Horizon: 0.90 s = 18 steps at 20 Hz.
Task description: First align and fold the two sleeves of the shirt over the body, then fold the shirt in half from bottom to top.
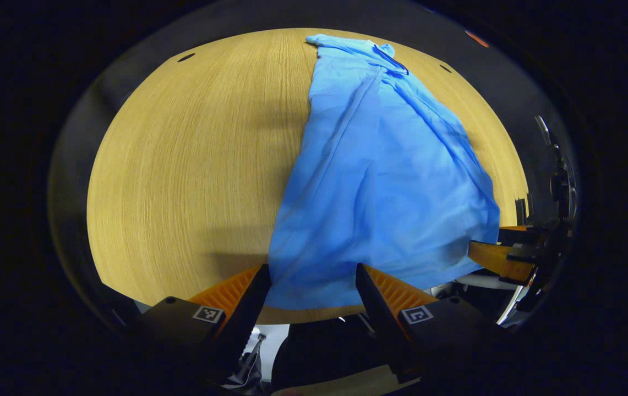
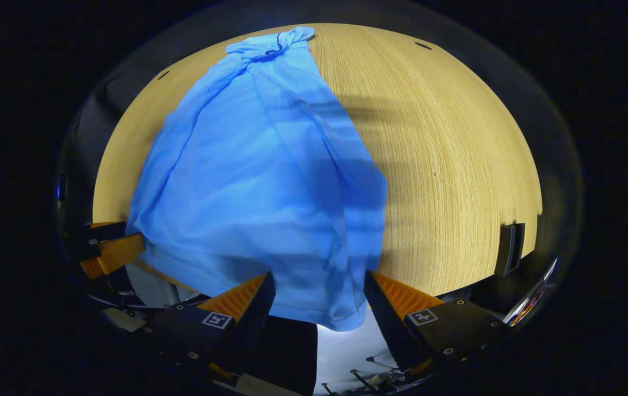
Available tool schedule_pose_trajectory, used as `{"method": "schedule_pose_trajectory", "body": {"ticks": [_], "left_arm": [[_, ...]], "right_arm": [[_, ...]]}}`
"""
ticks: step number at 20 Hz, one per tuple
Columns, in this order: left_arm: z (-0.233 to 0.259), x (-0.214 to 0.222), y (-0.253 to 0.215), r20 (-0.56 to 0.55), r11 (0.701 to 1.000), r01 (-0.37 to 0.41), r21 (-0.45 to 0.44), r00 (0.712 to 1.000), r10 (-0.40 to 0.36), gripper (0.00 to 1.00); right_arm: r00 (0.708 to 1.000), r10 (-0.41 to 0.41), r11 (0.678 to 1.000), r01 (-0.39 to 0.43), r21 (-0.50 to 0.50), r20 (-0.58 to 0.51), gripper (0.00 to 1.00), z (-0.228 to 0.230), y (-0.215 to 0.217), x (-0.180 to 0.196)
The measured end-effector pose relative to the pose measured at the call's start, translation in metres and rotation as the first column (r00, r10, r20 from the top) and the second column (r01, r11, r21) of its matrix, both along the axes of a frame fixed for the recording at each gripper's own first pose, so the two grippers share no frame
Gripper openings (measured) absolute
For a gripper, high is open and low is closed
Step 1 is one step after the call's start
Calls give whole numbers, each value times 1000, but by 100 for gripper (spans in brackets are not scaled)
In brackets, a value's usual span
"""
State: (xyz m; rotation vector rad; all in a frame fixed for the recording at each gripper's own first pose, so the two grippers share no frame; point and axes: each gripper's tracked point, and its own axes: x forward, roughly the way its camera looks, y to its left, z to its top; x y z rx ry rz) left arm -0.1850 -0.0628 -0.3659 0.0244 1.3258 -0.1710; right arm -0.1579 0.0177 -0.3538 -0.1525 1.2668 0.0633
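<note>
Blue thin-cloth shirt [image 1: 380,181] lies lengthwise on the pale wooden desk [image 1: 192,165], hem overhanging the near edge between both grippers' wide-open, empty fingers [image 1: 377,291]; looks soft and limp, best pinched at hem corners.

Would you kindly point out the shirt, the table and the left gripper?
shirt [image 1: 380,181], left gripper view, middle of the blue body.
table [image 1: 192,165], left gripper view, bare wood left of the shirt.
left gripper [image 1: 314,286], left gripper view, midway between its fingertips, over the hem.
</note>
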Motion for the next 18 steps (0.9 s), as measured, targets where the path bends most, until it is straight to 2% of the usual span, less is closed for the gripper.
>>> {"method": "schedule_pose_trajectory", "body": {"ticks": [1, 4, 7, 8, 9, 12, 13, 14, 15, 16, 17, 18], "left_arm": [[-2, -4, 1, -13, 1000, -18, 4, 1000, 18, 100], [-5, -2, 3, -14, 999, -34, 34, 999, 35, 99], [-8, -5, 3, -33, 994, 16, 112, 999, -12, 98], [-10, -1, 0, -16, 993, 24, 115, 1000, -22, 98], [-9, -3, 0, -30, 993, 14, 115, 999, -10, 99], [-9, 2, 4, -24, 993, -53, 105, 998, 55, 93], [-9, 7, 4, -19, 993, -66, 102, 998, 68, 89], [-8, 7, 1, -12, 992, -76, 98, 997, 78, 77], [-8, 8, -2, -7, 992, -80, 93, 997, 81, 52], [-8, 11, -6, 3, 994, -71, 84, 997, 71, 44], [-7, 13, -8, 18, 994, -77, 77, 997, 76, 29], [-8, 14, -9, 18, 992, -96, 76, 995, 95, 15]], "right_arm": [[1000, 11, 1000, -11, -18, -1, 99, -1, 0, 0], [1000, -23, 1000, 23, -13, -15, 99, -1, 0, 0], [998, 9, 1000, -11, -29, -61, 99, -2, 0, 0], [997, 3, 1000, -5, -27, -71, 99, -3, 0, 0], [997, -4, 1000, 2, -27, -75, 99, -2, 0, 0], [997, -35, 999, 34, -23, -73, 96, -2, 3, -1], [997, -47, 999, 46, -20, -62, 84, -1, 5, -1], [998, -48, 999, 47, -17, -46, 74, -2, 8, 0], [999, -31, 999, 30, -15, -28, 47, -1, 11, 2], [1000, -15, 1000, 15, -18, -19, 34, -1, 12, 3], [1000, -9, 1000, 9, -10, -16, 13, 0, 13, 3], [1000, -4, 1000, 4, 7, -25, 3, 1, 13, 3]]}}
